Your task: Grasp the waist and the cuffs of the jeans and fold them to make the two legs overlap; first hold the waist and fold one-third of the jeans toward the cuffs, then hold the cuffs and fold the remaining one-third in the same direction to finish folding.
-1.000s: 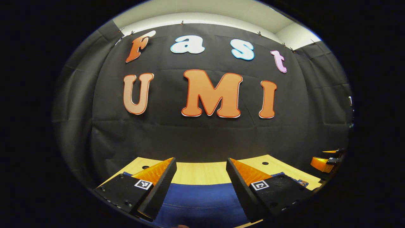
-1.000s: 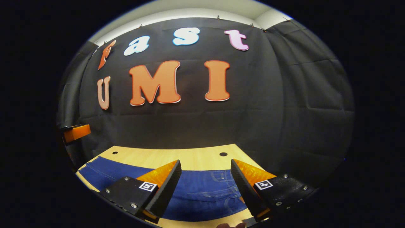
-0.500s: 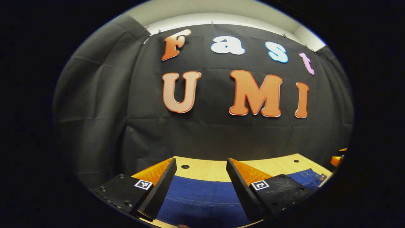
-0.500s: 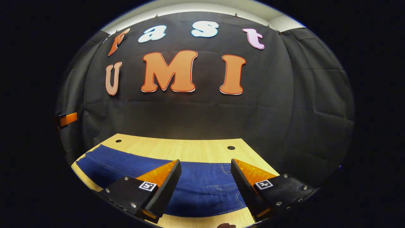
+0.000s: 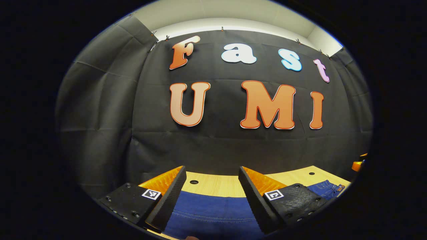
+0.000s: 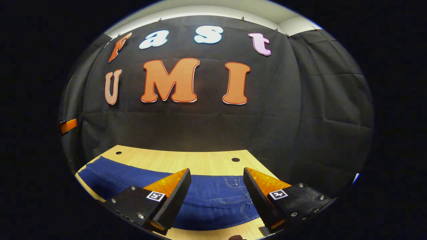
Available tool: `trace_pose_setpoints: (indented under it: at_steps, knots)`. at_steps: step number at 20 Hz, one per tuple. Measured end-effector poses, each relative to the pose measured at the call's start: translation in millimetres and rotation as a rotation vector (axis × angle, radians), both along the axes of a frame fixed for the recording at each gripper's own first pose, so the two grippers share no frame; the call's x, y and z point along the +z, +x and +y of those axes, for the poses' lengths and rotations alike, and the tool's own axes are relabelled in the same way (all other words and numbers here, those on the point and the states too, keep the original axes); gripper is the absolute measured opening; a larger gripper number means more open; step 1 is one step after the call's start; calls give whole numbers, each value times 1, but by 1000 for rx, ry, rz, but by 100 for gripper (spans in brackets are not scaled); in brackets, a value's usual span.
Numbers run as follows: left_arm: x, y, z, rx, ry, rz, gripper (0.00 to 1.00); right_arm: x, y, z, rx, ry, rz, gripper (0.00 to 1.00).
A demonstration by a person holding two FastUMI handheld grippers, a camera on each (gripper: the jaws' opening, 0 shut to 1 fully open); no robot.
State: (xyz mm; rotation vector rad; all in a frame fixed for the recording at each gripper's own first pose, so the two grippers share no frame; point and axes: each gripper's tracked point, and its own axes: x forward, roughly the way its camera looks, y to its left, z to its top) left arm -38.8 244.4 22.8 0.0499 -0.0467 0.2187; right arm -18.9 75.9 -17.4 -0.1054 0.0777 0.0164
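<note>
Blue jeans lie flat across a light wooden table, stretched from left to right. In the right gripper view the waist end with its pocket stitching lies between my fingers. My right gripper hovers open above it, holding nothing. In the left gripper view a plain leg part of the jeans lies under my open left gripper, and the waist end shows far right. The other gripper peeks in at the right edge; in the right gripper view the other gripper shows at the left edge.
The black cloth wall hangs just behind the table's far edge. Small round holes sit in the tabletop near that edge. Bare wood lies between the jeans and the wall.
The left gripper has swung left along the jeans, from the middle toward the leg end. The right gripper has shifted slightly, staying over the waist. Both stay open.
</note>
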Motion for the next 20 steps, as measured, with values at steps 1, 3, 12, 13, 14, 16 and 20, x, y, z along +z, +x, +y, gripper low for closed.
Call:
trace_pose_setpoints:
  at_steps: [1,3,12,13,14,16,20]
  knots:
    - [3,-4,1,-1,11,-8,95,-1,1,2,8,10,9,97]
    - [9,-7,4,0,26,-11,94,-1,2,4,11,21,20,97]
    - [5,-24,35,0,188,27,98,-3,3,20,48,-12,38,97]
    - [1,-26,40,1,223,42,100,-3,3,22,53,-11,39,97]
    - [-3,-28,46,4,252,62,100,-6,4,23,55,-10,45,97]
    - [-12,-35,56,5,304,99,100,-12,6,29,67,-3,66,97]
    - [-47,-43,71,-27,490,207,100,-28,5,38,89,-15,109,97]
